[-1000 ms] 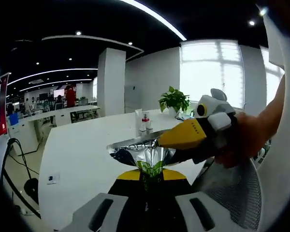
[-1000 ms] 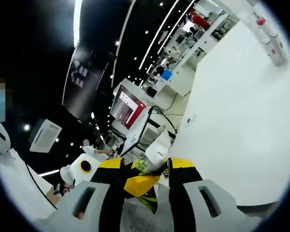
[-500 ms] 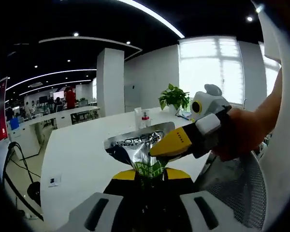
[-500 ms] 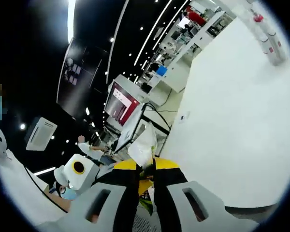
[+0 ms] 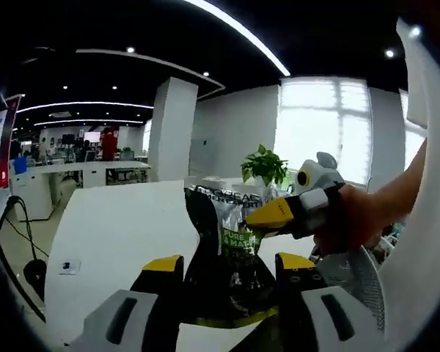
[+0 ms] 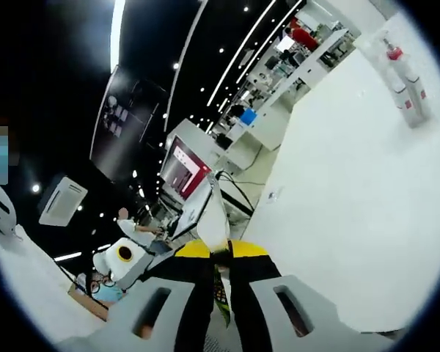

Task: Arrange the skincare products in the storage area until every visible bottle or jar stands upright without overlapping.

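Note:
A silver and black pouch point(image 5: 231, 220) with a green label hangs upright above the white table point(image 5: 110, 227). My right gripper point(image 5: 268, 218) reaches in from the right, held by a hand, and is shut on the pouch's upper edge. My left gripper point(image 5: 229, 262) is open, its yellow-tipped jaws standing apart on either side of the pouch's lower half. In the right gripper view my right gripper point(image 6: 220, 253) pinches the thin edge of the pouch point(image 6: 214, 220). A few small bottles with red tops point(image 6: 405, 84) stand upright far off on the table point(image 6: 352, 183).
A potted plant point(image 5: 265, 163) stands at the table's far end. A grey mesh chair back point(image 5: 352, 286) is close at lower right, below the person's arm. Desks, screens and a white column point(image 5: 172, 128) lie beyond the table.
My left jaws have opened and let go of the pouch. The right gripper keeps its hold, and the pouch now hangs broadside and lower between the left jaws.

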